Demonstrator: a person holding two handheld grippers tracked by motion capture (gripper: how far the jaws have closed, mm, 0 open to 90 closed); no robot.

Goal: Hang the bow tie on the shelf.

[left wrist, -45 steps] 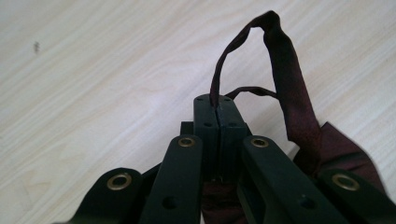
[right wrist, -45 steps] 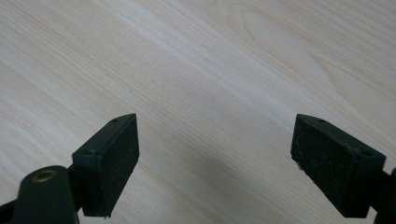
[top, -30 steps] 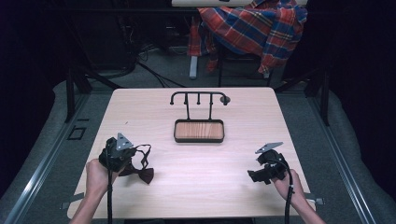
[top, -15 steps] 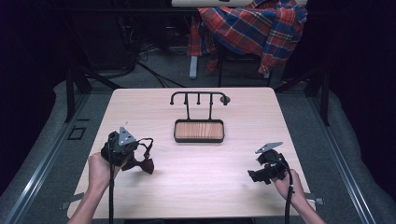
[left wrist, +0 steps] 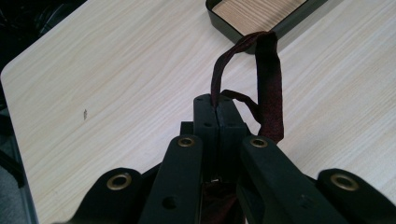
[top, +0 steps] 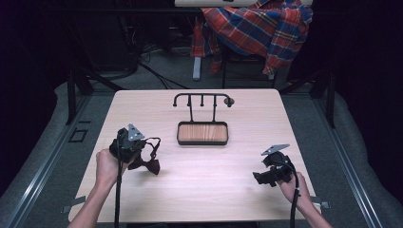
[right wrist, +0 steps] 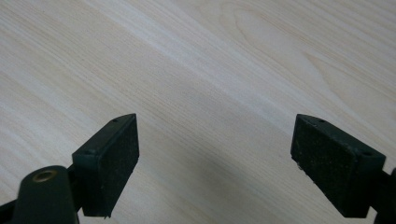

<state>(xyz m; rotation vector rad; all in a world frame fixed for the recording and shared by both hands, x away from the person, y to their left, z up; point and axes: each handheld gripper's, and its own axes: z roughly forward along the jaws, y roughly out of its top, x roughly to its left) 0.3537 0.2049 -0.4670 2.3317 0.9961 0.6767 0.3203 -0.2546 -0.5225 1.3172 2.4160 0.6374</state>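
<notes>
A dark room surrounds a pale wood-grain desk (top: 199, 190), with a red, blue and white plaid cloth (top: 256, 28) draped over a chair behind its far edge. No brand, label or writing can be read on anything here.

Near the desk's far middle stands a black tray (top: 202, 141) with a wooden floor, and behind it rises a black metal rack (top: 202, 97) with short hooks along its top bar.

The left gripper (top: 129, 145), held in the person's left hand (top: 107, 166) over the desk's left side, has its jaws pressed fully together on the strap of a dark maroon bow tie (top: 146, 164). In the left gripper view the strap (left wrist: 266, 79) is a narrow woven band that loops up out of the closed jaws, arches toward the tray corner and falls back down on the right. In the high view the bow hangs just below and right of the gripper, its long axis running roughly left to right and tilted, low over the desk; whether it touches the surface I cannot tell.

The right gripper (top: 266, 176), in the right hand (top: 292, 187) near the desk's right front, has its jaws spread wide apart with nothing between them, above bare wood.
</notes>
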